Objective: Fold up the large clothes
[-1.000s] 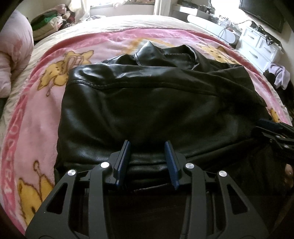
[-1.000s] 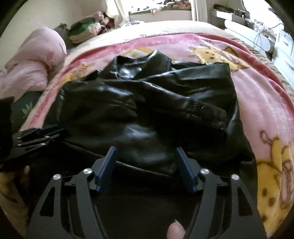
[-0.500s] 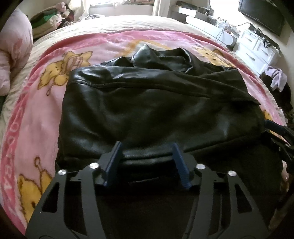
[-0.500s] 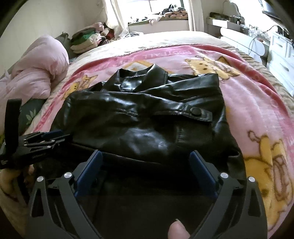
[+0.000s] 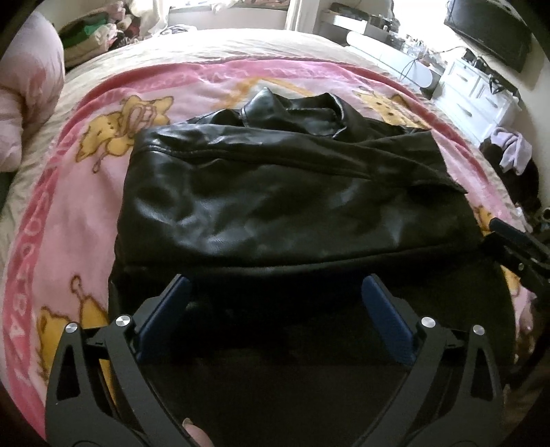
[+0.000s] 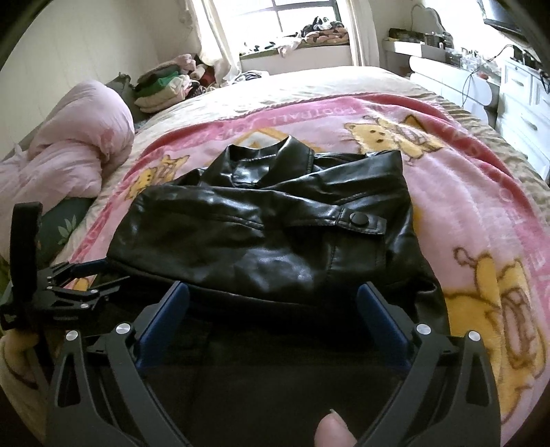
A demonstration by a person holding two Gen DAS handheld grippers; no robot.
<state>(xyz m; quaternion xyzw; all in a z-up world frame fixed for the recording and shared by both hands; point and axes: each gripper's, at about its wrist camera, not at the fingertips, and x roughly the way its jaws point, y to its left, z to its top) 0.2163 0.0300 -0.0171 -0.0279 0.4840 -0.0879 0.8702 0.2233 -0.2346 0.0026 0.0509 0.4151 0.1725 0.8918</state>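
Both tools hung released at the near hem: left gripper (image 5: 275, 299) and right gripper (image 6: 273, 297), jaws wide, empty. The black leather jacket (image 6: 268, 227) lay folded mid-blanket (image 6: 464, 206). Best next: bite the hem evenly, both sides level.

Left gripper (image 5: 275, 302) jaws spread wide over folded black jacket (image 5: 275, 199)

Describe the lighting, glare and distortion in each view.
Left wrist: window light blows out the top right; the jacket near the left gripper sinks into shadow; fisheye bends the blanket.
Right wrist: overexposed window, glossy highlights on the jacket, dark foreground at the right gripper.
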